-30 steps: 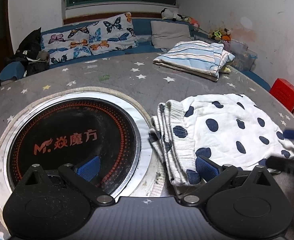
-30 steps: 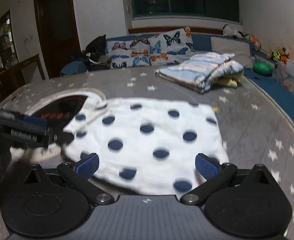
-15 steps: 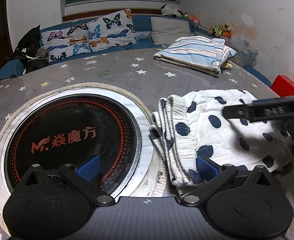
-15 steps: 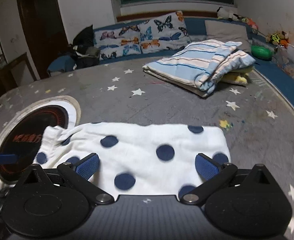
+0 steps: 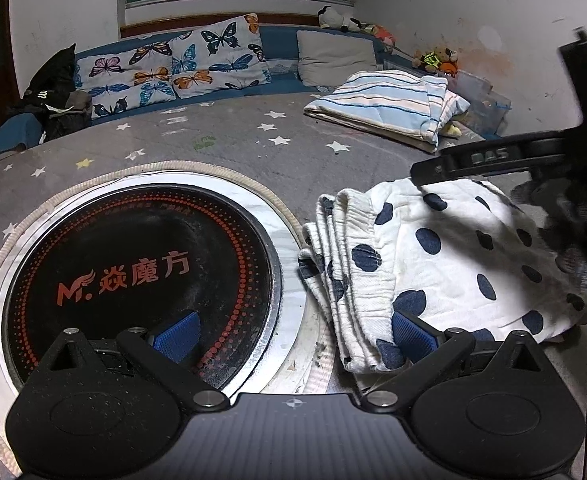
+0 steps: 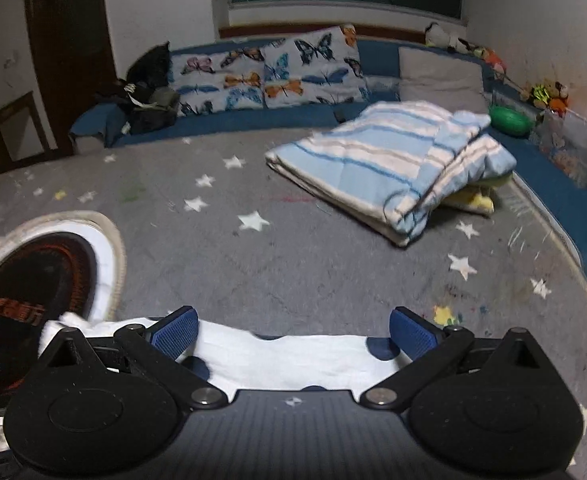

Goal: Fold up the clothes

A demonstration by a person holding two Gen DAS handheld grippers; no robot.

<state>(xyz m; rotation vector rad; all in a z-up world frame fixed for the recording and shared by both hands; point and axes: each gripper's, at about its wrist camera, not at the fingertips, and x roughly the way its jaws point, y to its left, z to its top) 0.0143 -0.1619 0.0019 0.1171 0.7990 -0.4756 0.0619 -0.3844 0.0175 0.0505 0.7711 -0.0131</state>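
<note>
Grey, star-printed cloth covered the round worktop, and on it lay the shorts, white with navy dots, folded into a stack with the waistband layers fanned toward the hob. They sat just right of the hob, a black glass disc with orange lettering set in a pale ring. The left tongs were spread wide and empty; 1 blue pad hovered over the hob glass, the other touched the near edge of the waistband. The right tongs were likewise released, gripping nothing, with the far edge of the shorts showing between the 2 pads. From the left wrist camera their black body hung over the far right part of the shorts. Farther back on the worktop lay a folded striped blanket, well apart from the shorts, with something yellow under its right end. Behind ran a blue bench with butterfly cushions and a grey pillow.
</note>
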